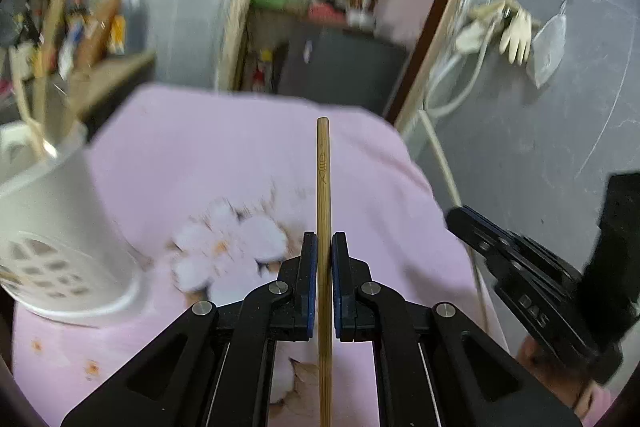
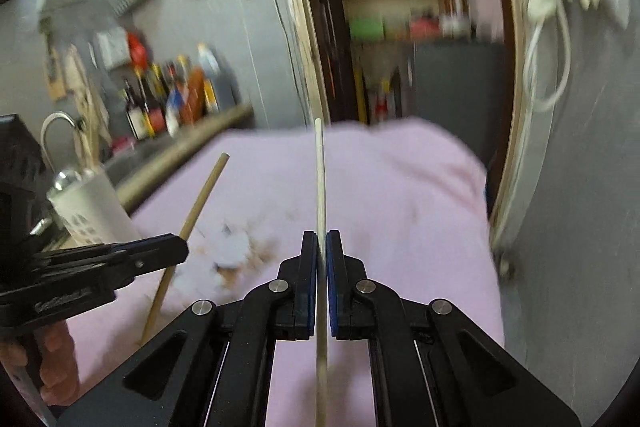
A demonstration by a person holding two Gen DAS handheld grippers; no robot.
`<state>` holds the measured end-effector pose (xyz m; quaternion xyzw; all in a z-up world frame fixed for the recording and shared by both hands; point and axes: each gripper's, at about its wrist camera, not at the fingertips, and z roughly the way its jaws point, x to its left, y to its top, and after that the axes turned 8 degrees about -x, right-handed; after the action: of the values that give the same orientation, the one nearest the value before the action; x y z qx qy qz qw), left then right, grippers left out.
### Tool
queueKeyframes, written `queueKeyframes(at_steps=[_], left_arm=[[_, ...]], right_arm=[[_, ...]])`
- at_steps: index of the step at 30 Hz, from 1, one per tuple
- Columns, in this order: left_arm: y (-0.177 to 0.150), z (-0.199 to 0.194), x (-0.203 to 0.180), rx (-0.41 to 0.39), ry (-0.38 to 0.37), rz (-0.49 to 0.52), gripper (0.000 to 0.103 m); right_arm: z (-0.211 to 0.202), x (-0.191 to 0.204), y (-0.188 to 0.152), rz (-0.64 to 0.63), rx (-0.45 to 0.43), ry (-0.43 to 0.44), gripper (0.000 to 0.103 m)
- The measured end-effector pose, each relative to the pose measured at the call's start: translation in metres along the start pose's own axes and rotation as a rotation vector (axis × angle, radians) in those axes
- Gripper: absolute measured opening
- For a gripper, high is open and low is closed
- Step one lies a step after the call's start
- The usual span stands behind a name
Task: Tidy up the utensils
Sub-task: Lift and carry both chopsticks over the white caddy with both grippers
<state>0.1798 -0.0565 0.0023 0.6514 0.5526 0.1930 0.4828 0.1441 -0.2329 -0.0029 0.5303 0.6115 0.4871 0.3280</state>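
Both grippers are loaded. We have the left gripper [image 1: 324, 239] clenched on a bamboo chopstick [image 1: 323, 179], which runs straight up the middle of the left wrist view, its square end high over the pink cloth [image 1: 380, 163]. The right gripper [image 2: 321, 237] is clenched on a paler, whitish stick [image 2: 320, 171], likewise upright at centre frame in the right wrist view; blur keeps us from saying just what kind of utensil it is.

The white holder [image 1: 60, 211] with a perforated base sits at the left edge of the left wrist view, tilted as the lens shows it. In the right wrist view it stands at middle left, beside the cloth's edge, with a shiny metal handle [image 2: 64, 179] already poking out of its top. So we judge some utensils are already stowed.

Neither held stick is near the holder's mouth yet; both hang above the cloth, well apart from it. No other loose utensils show on the cloth, though the floral patch [image 1: 232, 239] is blurred. We reckon what is left is carrying these two across and dropping them in.
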Motion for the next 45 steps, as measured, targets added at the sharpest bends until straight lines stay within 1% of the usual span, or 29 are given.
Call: queueKeyframes(at_steps=[1, 3, 5, 7, 11, 16, 19, 22, 29, 36, 40, 45], left_arm=[[0.002, -0.009, 0.0, -0.04, 0.003, 0.003, 0.004], [0.005, -0.018, -0.001, -0.092, 0.005, 0.002, 0.004], [0.011, -0.034, -0.001, -0.165, 0.01, 0.013, 0.004], [0.015, -0.049, -0.002, -0.232, 0.017, 0.028, 0.005], [0.025, -0.075, -0.001, -0.34, 0.039, 0.049, 0.005], [0.042, -0.101, 0.009, -0.444, 0.068, 0.061, 0.005], [0.058, -0.118, 0.024, -0.501, 0.094, 0.058, 0.005], [0.067, -0.132, 0.042, -0.541, 0.112, 0.044, 0.005], [0.086, -0.165, 0.087, -0.623, 0.167, -0.001, 0.005], [0.098, -0.187, 0.133, -0.698, 0.223, -0.062, 0.005], [0.1, -0.191, 0.156, -0.731, 0.269, -0.097, 0.005], [0.096, -0.187, 0.173, -0.759, 0.319, -0.111, 0.005]], right_arm=[[-0.008, 0.005, 0.001, -0.008, -0.05, -0.001, 0.003], [-0.018, 0.015, 0.003, -0.029, -0.116, -0.008, 0.003], [-0.028, 0.026, 0.009, -0.051, -0.184, -0.01, 0.003], [-0.033, 0.033, 0.014, -0.065, -0.234, -0.007, 0.003], [-0.043, 0.053, 0.027, -0.086, -0.345, 0.009, 0.003], [-0.05, 0.076, 0.043, -0.08, -0.448, 0.051, 0.003], [-0.05, 0.09, 0.053, -0.066, -0.504, 0.087, 0.003], [-0.045, 0.108, 0.062, -0.039, -0.557, 0.13, 0.003], [-0.023, 0.15, 0.074, 0.015, -0.601, 0.231, 0.003], [0.003, 0.182, 0.073, 0.066, -0.613, 0.312, 0.003], [0.016, 0.194, 0.068, 0.079, -0.62, 0.333, 0.003], [0.029, 0.203, 0.056, 0.077, -0.633, 0.312, 0.003]])
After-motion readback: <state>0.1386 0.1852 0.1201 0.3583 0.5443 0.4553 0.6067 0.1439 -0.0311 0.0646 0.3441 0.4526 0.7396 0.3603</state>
